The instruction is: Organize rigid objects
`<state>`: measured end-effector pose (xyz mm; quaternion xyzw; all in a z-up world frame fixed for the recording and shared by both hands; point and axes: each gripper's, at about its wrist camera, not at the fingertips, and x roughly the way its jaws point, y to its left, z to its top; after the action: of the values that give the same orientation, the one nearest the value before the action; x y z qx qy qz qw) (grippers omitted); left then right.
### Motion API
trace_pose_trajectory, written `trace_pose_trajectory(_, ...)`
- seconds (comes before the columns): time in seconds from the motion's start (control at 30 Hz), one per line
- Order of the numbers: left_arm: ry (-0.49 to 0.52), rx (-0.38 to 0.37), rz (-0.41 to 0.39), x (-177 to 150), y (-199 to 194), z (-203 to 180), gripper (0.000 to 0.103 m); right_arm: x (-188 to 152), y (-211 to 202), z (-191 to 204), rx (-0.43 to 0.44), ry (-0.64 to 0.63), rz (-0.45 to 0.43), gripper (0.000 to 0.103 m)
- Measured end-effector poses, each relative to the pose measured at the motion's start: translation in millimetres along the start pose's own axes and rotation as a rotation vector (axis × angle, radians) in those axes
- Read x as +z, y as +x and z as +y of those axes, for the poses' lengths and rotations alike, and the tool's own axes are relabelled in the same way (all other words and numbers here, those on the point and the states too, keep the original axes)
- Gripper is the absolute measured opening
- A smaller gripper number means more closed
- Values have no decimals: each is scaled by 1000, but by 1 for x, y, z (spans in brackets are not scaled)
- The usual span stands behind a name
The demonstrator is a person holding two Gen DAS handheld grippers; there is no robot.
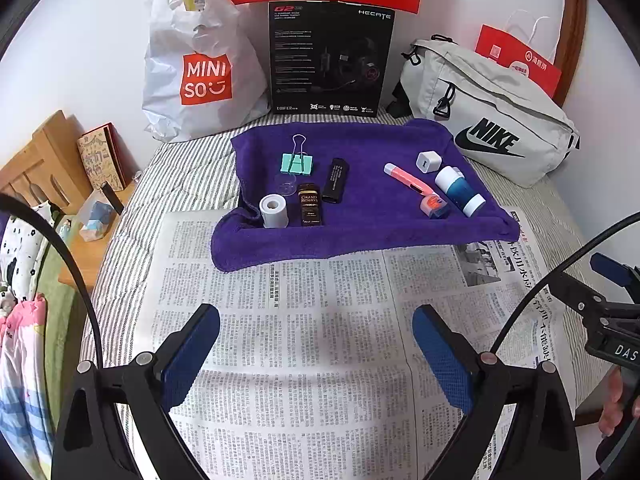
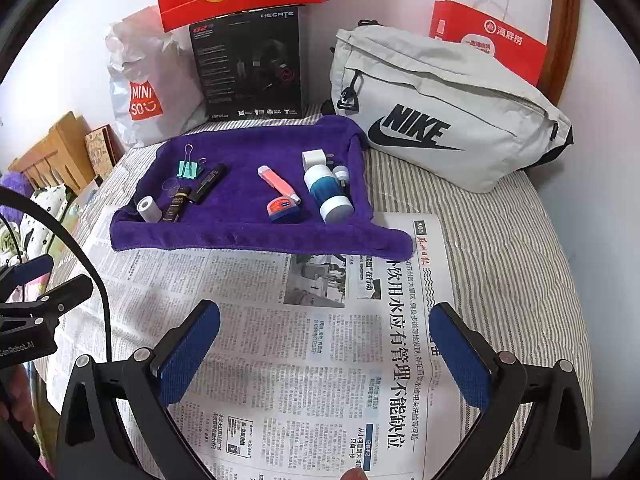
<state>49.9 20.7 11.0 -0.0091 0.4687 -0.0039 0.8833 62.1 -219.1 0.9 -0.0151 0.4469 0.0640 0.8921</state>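
- The left claw hangs over the newspaper with its blue-padded fingers wide apart and nothing between them.
- The right claw hovers over the same newspaper, its fingers likewise spread apart and holding nothing.
- The newspaper lies flat on a striped bed, and the near edge of a purple towel overlaps its far end.
- All the small rigid items sit on the purple towel, well apart from both claws.
- On the towel's left part: a mint binder clip, a clear round cap just in front of it, a white cylinder standing upright, a brown box beside it, and a black stick-shaped item lying flat.
- On the towel's right part: a pink pen-like item, a small orange-and-blue tin at its near end, a white charger cube, and a blue-and-white bottle lying on its side.
- Against the wall behind stand a white Miniso bag, a black headset box, a grey Nike bag and red paper bags.
- The person's hand shows at the right edge of the left wrist view.
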Motion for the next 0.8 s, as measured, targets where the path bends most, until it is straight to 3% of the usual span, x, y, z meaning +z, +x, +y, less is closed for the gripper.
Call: trace_pose_trajectory(0.8, 1, -1, 7, -1, 2, -2, 98, -2, 3, 0, -6, -3, 14, 103)
